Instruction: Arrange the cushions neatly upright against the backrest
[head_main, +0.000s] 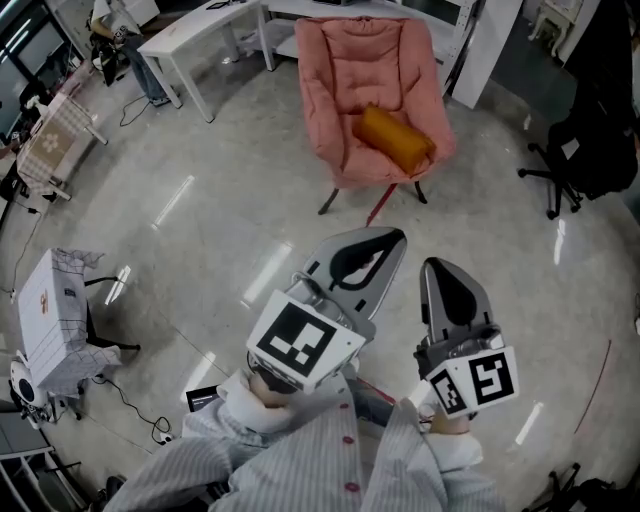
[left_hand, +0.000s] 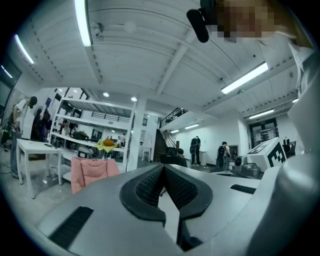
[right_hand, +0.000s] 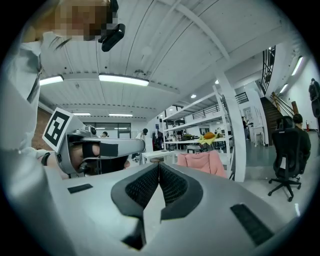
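A pink padded chair (head_main: 368, 95) stands at the top centre of the head view, well ahead of me. An orange bolster cushion (head_main: 394, 139) lies tilted on its seat, toward the right side. My left gripper (head_main: 385, 238) and right gripper (head_main: 443, 266) are held close to my body, far short of the chair, both shut with nothing between the jaws. In the left gripper view the chair (left_hand: 93, 170) shows small at the left; in the right gripper view the chair (right_hand: 202, 163) sits just right of centre. The cushion is hidden in both gripper views.
White tables (head_main: 205, 38) stand behind and left of the chair. A black office chair (head_main: 590, 140) is at the right, also seen as the office chair (right_hand: 287, 155). A covered white box (head_main: 52, 322) sits at the left. Shelving (left_hand: 82, 135) rises behind the pink chair; people stand in the distance.
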